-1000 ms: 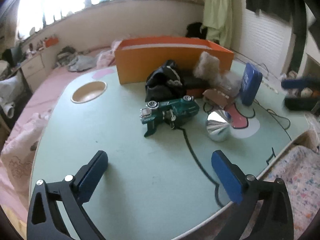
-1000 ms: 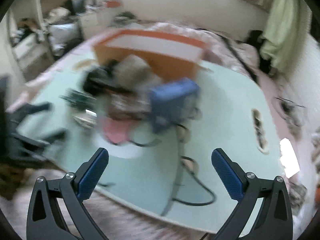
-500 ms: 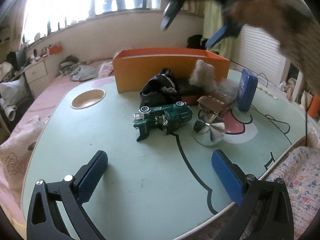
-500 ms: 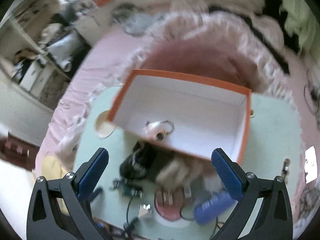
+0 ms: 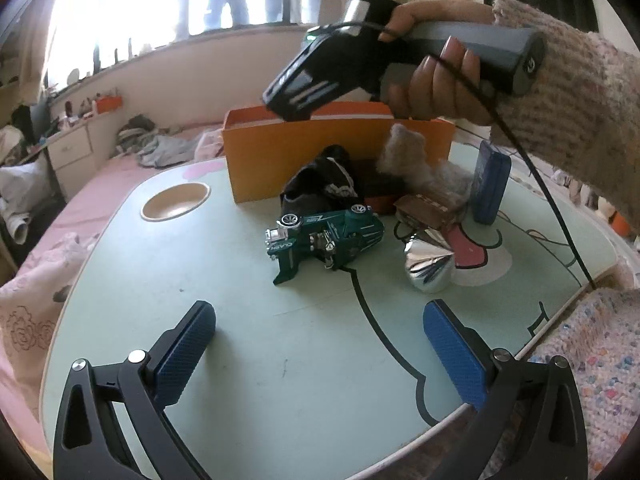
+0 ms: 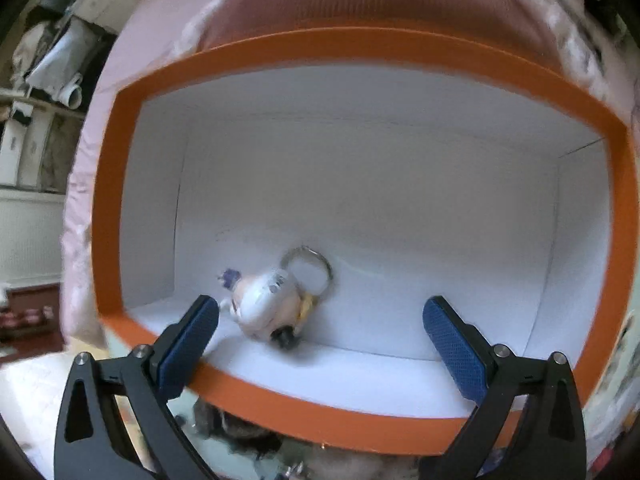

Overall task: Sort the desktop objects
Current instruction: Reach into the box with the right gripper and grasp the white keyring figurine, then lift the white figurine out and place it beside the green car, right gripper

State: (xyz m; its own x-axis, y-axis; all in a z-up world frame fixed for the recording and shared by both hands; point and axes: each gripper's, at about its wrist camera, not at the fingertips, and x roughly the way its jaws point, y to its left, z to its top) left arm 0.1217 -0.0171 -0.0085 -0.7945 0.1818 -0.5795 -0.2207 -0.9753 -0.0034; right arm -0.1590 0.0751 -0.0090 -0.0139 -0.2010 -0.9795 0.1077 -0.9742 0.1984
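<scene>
The sorting appears to be at the drop-off end of one cycle: the right tool (image 6: 320, 320) hangs above the open orange box (image 6: 360, 424), aimed down into its white interior, its two blue pads spread wide apart with nothing between them, and a small white keychain figure (image 6: 268, 304) with a metal ring lies on the box floor just beyond the gap, toward the 6 o'clock wall in the right wrist view. In the left wrist view the right hand (image 5: 436, 80) grips that tool's handle high over the box, at about 1 o'clock, the tool's body sloping down to the left and a knitted sleeve covering the forearm. The left tool (image 5: 320, 332) sits low over the near part of the pale green desk (image 5: 240, 340), its pads also wide apart and empty, pointing at the pile that seems left to sort: a green toy car (image 5: 324, 236) at 12 o'clock, a shiny silver cone (image 5: 430, 268) at 1 o'clock, a brown packet (image 5: 428, 210) and a blue case (image 5: 490, 184) beyond it, and a black bundle (image 5: 324, 184) and a grey fluffy thing (image 5: 412, 156) against the box's front wall. The next move likely calls for lifting the right tool clear of the box rim and choosing a fresh item; the car lies nearest the left tool and looks rigid enough to pinch across its body.
</scene>
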